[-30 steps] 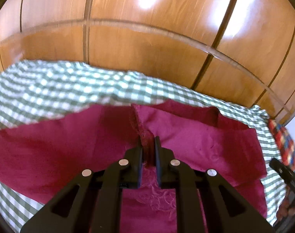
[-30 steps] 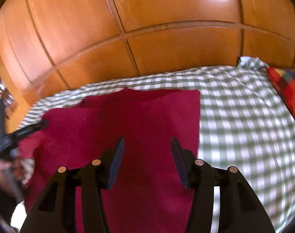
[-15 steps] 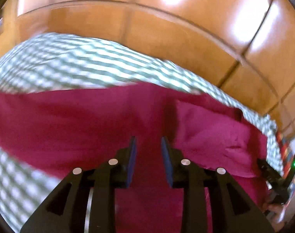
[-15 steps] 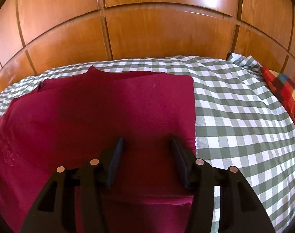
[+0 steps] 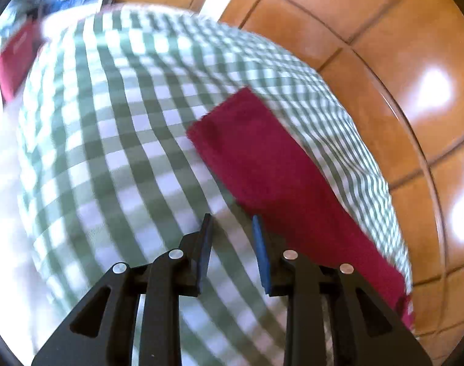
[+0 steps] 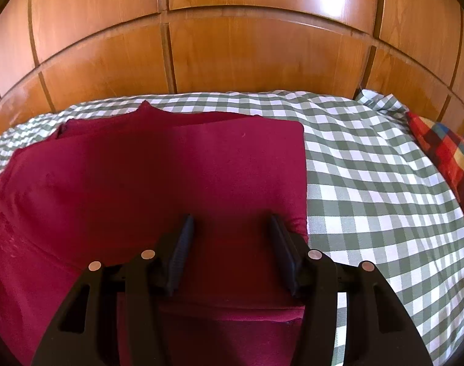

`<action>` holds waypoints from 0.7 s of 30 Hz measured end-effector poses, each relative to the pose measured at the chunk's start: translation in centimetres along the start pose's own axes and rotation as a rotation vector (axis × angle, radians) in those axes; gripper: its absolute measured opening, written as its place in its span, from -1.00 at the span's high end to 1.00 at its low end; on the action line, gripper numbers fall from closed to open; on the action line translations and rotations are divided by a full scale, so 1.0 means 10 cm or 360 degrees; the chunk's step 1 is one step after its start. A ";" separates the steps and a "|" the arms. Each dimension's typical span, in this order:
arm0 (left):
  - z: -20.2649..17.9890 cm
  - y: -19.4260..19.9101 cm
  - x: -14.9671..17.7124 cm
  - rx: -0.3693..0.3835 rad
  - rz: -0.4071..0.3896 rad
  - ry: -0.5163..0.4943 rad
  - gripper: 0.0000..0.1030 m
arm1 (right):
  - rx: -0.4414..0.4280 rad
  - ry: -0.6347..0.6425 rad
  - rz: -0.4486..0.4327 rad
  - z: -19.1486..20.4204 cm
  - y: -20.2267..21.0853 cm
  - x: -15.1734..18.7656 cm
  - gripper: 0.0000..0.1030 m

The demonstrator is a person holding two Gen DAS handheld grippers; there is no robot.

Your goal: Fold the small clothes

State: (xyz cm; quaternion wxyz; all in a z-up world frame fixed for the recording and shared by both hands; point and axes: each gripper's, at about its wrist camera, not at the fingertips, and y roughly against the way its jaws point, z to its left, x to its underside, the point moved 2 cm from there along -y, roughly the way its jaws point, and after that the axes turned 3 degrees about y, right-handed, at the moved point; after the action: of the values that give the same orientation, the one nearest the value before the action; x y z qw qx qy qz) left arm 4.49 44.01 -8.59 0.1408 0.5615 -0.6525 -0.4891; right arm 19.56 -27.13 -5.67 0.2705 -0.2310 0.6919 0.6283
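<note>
While my left tool [image 5: 232, 228] hangs over bare checked bedsheet [image 5: 116, 158] at the lower middle of its view, its narrow jaws holding nothing, the maroon garment [image 5: 262, 158] runs as a strip from mid-frame to the lower right, beside the wooden panelling [image 5: 400, 76]. From the right wrist, my right tool [image 6: 230, 228] stands about half open over the garment's near right part, nothing pinched, the cloth filling the left and centre with one layer lying over another. I judge a fold is under way; next each tool must find an edge and carry it across.
</note>
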 end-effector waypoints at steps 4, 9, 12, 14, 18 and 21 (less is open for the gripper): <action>-0.01 -0.18 -0.20 -0.0018 -0.0028 0.0081 0.48 | 0.0014 0.0014 0.0000 0.00 0.00 0.00 -0.01; -0.13 -0.25 -0.36 -0.0097 -0.0039 0.0007 0.84 | 0.0008 0.0007 0.0001 0.00 0.00 0.01 -0.01; -0.35 -0.11 -0.37 -0.0081 -0.0089 -0.0087 0.86 | -0.0002 -0.0004 -0.0003 0.00 0.00 0.01 -0.01; -0.64 0.07 -0.28 0.0037 -0.0110 -0.0164 0.87 | 0.0002 0.0001 -0.0004 0.01 0.00 0.01 -0.01; -1.43 0.45 0.06 0.0303 -0.0148 -0.0399 0.87 | 0.0010 0.0007 -0.0002 0.02 0.00 0.01 -0.02; -2.17 0.74 0.59 0.0585 -0.0099 -0.0612 0.87 | 0.0007 0.0004 -0.0002 0.02 0.00 0.01 -0.02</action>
State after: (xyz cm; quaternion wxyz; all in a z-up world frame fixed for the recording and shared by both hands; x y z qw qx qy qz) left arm 14.11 27.67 5.61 -0.1054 0.4941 -0.7276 -0.4642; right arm 19.50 -26.97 -5.71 0.2705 -0.2317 0.6934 0.6263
